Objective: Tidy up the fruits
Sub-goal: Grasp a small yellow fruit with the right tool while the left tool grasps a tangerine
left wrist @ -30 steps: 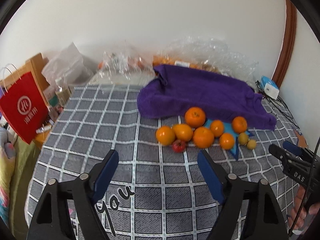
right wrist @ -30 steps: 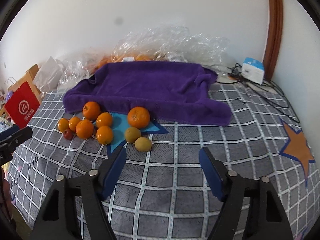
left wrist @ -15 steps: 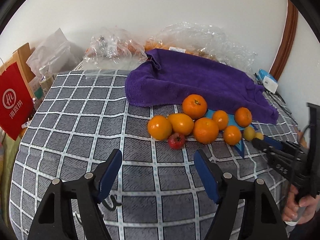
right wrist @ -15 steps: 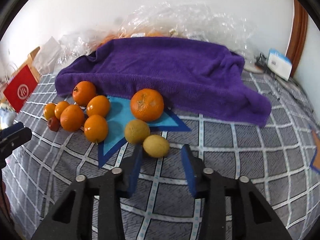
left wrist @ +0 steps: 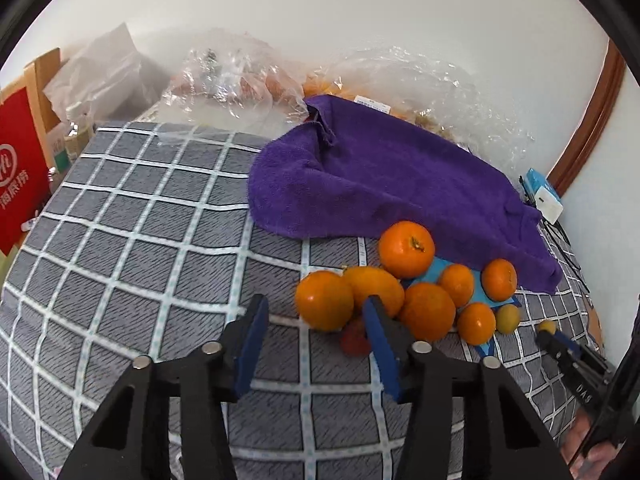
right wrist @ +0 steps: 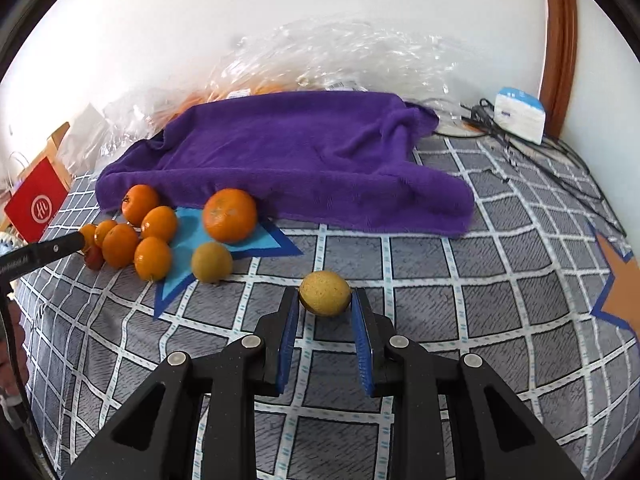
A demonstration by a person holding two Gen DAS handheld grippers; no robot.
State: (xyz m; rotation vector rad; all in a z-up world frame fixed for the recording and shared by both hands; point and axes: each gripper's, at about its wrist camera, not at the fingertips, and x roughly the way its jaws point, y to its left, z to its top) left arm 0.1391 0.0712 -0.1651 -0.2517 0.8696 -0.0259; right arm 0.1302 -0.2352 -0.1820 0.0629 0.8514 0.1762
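Observation:
Several oranges (left wrist: pixel 406 247) lie in a cluster on the grey checked cloth (left wrist: pixel 140 248), with a small red fruit (left wrist: pixel 354 340) and two yellow-green fruits. My left gripper (left wrist: pixel 316 312) is open, its right finger in front of the red fruit and an orange (left wrist: pixel 325 300). My right gripper (right wrist: pixel 325 298) is shut on a small yellow fruit (right wrist: pixel 325 293), apart from the cluster. The other yellow-green fruit (right wrist: pixel 211 262) rests on a blue star patch (right wrist: pixel 192 236) next to a big orange (right wrist: pixel 229 215).
A purple towel (right wrist: pixel 304 156) lies behind the fruit. Clear plastic bags (left wrist: pixel 236 76) with more fruit sit along the wall. A red paper bag (left wrist: pixel 18 184) stands at the left edge. A white-blue box (right wrist: pixel 519 117) and black cables (right wrist: pixel 560 176) lie at the back right.
Both grippers moved forward to the fruit. The right jaws closed around the small yellow fruit, which now sits apart from the other one. The left gripper came up to the cluster's left end.

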